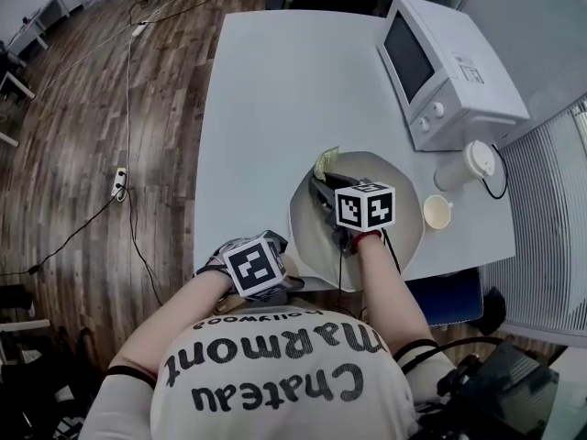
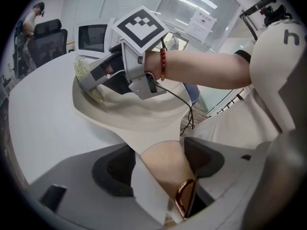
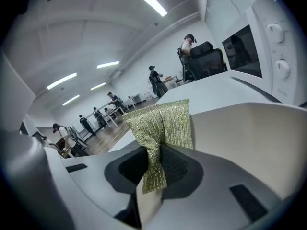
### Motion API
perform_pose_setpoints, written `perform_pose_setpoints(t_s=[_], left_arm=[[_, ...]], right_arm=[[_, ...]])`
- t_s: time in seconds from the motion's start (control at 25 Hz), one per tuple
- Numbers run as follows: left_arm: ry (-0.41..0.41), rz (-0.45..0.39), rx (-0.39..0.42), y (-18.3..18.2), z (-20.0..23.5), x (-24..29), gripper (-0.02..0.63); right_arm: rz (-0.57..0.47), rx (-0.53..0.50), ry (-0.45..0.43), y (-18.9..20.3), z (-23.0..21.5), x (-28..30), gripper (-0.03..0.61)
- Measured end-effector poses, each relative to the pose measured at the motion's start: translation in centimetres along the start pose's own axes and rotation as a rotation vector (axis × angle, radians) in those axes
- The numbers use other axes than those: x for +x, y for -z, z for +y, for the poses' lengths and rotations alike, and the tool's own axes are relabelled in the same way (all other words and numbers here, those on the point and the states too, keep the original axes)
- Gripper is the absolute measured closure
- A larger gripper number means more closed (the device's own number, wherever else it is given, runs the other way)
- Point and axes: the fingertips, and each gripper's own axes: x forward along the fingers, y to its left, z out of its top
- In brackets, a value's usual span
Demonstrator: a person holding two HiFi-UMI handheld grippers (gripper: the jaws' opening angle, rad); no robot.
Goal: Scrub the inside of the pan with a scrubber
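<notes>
A cream pan (image 1: 401, 205) sits at the near edge of the white table (image 1: 275, 90). My left gripper (image 1: 286, 278) is at the pan's near side, shut on the pan's cream handle (image 2: 160, 164), which ends in a gold hanging ring (image 2: 184, 198). My right gripper (image 1: 323, 187) reaches into the pan over its bowl (image 2: 129, 116), shut on a green-gold mesh scrubber (image 3: 160, 128). The scrubber (image 1: 326, 162) sticks up at the pan's far left rim. The pan's inner wall (image 3: 249, 128) fills the right of the right gripper view.
A white microwave (image 1: 445, 62) stands at the table's far right. A lidded paper cup (image 1: 468, 165) and a small open cup (image 1: 437, 212) stand right of the pan. A blue chair seat (image 1: 449, 296) is below the table edge. Cables run over the wooden floor (image 1: 92, 154).
</notes>
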Motion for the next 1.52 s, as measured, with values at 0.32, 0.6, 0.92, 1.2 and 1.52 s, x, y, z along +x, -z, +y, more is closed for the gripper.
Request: perform_pose_setpoints(t_s=[0.32,0.6,0.92,1.2,1.52], left_arm=[[0.001,0.011,-0.003,0.3,0.3,0.2,0.282],[0.01,0.004,-0.031,0.3,0.2,0.2,0.293],[-0.014,-0.018,-0.064,0.0,0.2,0.4,0.301],[-0.028,-0.046,-0.089,-0.2,0.1,0.5,0.305],[-0.045,-0.063,-0.107,-0.1,0.1,0.2,0.308]], right_arm=[[-0.118,0.186,0.141,-0.5,-4.0,-0.5,0.509],[-0.152,0.323,0.234,0.1,-8.2,-2.5,0.509],[-0.219,0.477,0.289,0.6,-10.8,-4.6,0.509],[-0.301,0.631,0.342,1.6,-12.7,-7.0,0.509],[-0.423,0.795,0.454,3.3,-13.8,-10.0,0.509]])
